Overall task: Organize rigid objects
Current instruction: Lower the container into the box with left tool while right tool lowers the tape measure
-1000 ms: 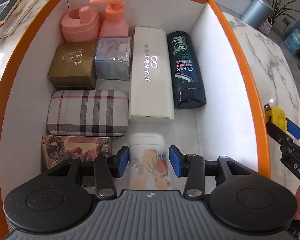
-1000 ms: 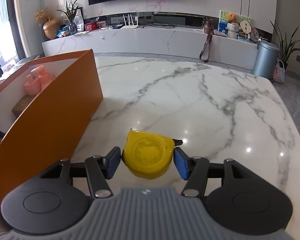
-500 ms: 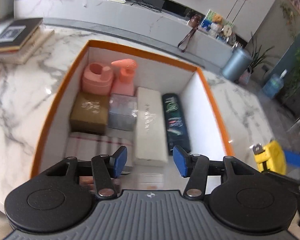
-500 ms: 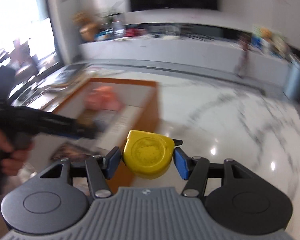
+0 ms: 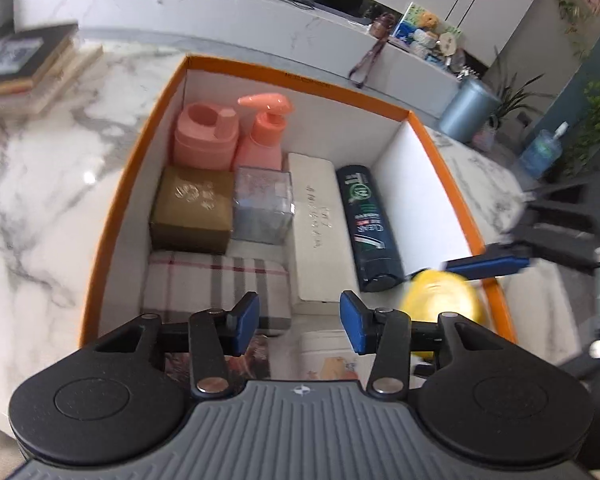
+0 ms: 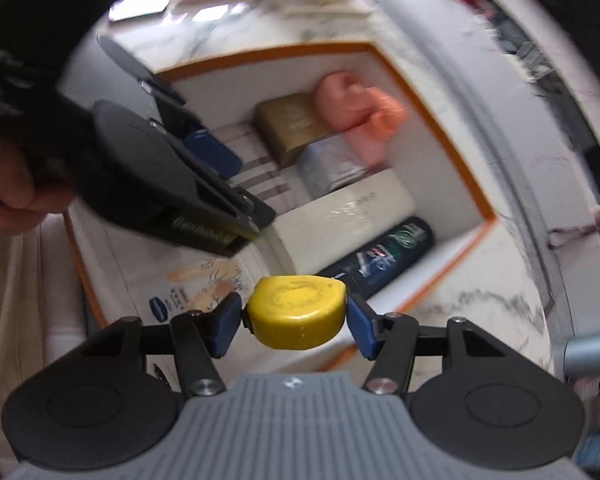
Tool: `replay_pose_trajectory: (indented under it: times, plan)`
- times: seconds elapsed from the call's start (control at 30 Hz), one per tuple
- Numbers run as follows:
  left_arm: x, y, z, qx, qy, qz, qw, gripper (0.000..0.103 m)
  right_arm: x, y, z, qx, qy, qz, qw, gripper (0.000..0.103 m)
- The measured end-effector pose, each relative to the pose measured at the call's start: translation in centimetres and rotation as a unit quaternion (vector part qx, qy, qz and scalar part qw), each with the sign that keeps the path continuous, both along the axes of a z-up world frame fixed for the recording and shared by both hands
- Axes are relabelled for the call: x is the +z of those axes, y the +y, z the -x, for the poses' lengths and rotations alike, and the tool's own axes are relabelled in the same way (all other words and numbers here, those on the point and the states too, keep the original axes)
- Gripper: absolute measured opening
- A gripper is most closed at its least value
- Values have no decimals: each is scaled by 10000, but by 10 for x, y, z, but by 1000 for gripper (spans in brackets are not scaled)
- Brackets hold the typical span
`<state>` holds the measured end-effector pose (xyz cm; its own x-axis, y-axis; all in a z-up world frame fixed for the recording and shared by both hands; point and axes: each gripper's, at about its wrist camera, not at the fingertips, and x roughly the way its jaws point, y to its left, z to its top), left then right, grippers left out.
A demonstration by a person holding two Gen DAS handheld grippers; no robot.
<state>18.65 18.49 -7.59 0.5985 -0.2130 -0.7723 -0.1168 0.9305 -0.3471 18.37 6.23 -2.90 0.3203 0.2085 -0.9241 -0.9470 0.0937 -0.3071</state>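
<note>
My right gripper [image 6: 295, 322] is shut on a yellow tape measure [image 6: 296, 312] and holds it above the near right corner of the orange box [image 5: 456, 196]. The tape measure also shows in the left wrist view [image 5: 440, 300], just inside the box's right wall. My left gripper [image 5: 299, 322] is open and empty above the box's near end. The box holds a dark shampoo bottle [image 5: 370, 228], a cream case [image 5: 318, 228], a plaid case [image 5: 216, 284], a gold box [image 5: 192, 208], a floral white bottle [image 5: 328, 356] and pink bottles [image 5: 260, 132].
The box stands on a white marble table [image 5: 40, 200]. A stack of books [image 5: 24, 64] lies at the table's far left. A clear grey box [image 5: 264, 204] and a picture card box [image 5: 256, 356] also lie in the orange box.
My right gripper has swung left with the tape measure, from over the table to over the box's near right corner. My left gripper has risen and pulled back, off the floral bottle.
</note>
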Motion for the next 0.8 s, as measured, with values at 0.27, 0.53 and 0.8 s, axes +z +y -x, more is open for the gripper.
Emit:
replay_pose_trajectory:
  times: [0.27, 0.53, 0.8]
  plan:
    - [-6, 9, 3, -209, -103, 489, 9985, 52, -43, 36, -14, 639, 532, 1323, 9877, 58]
    - [-7, 11, 6, -367, -221, 650, 9970, 53, -61, 51, -25, 652, 1005, 1700, 9781, 58]
    - [-6, 13, 8, -386, -293, 785, 9957, 58, -63, 48, -27, 548, 895, 1884, 9765, 58]
